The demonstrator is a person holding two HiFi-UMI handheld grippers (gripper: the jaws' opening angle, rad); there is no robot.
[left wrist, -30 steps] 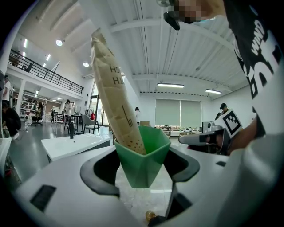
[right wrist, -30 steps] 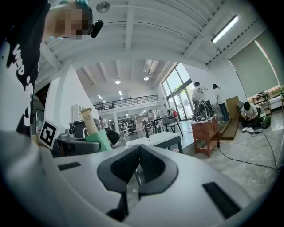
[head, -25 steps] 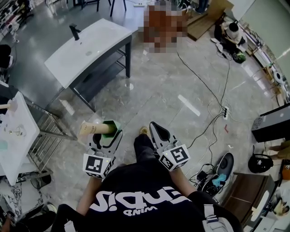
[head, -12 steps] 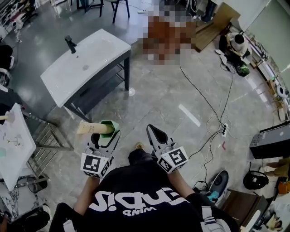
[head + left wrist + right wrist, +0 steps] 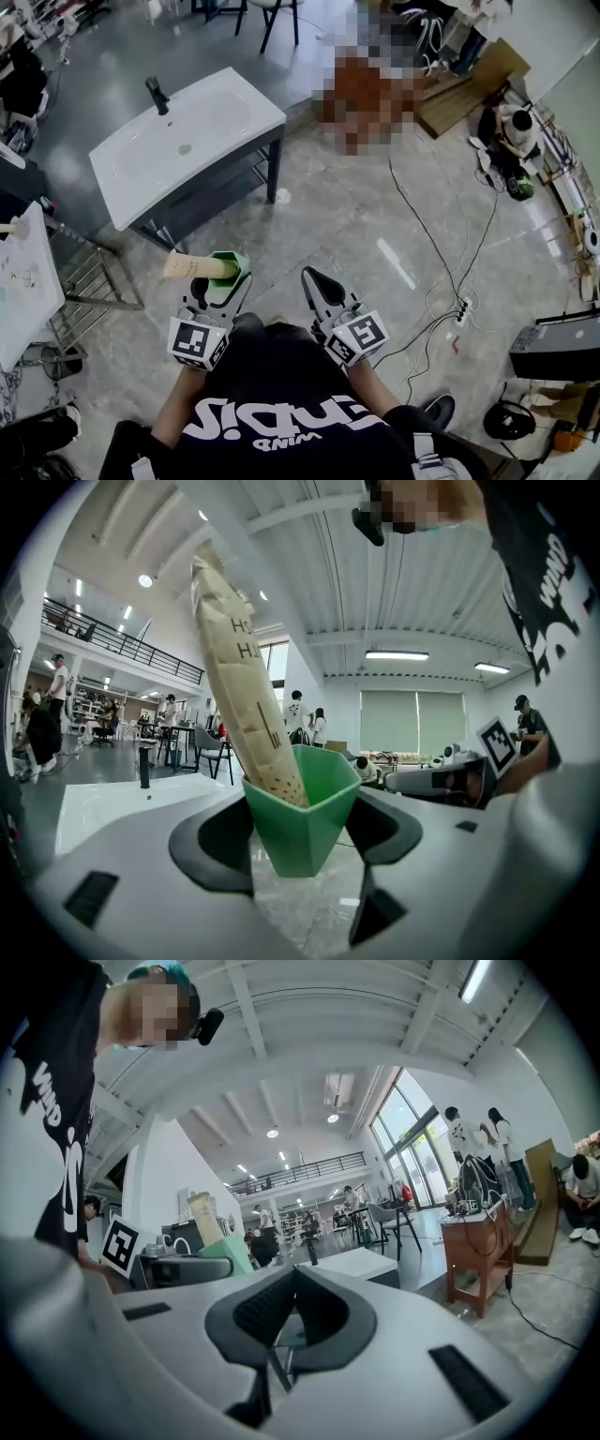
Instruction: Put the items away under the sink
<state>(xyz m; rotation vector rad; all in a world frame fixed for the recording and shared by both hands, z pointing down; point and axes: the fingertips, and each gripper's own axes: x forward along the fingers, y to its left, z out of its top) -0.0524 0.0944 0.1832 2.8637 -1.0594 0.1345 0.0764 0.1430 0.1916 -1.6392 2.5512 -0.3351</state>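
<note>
Sink (image 5: 211,127) now lower in the head view, nearer the green cup (image 5: 232,266).

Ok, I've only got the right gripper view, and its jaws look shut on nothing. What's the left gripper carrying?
Observer: The left gripper is shut on a green cup, one jaw against each side.
Operator: Anything in the cup?
Observer: A beige tube stands tilted in it.
Operator: And under the sink?
Observer: Head view shows a dark open shelf below the white sink.
</note>
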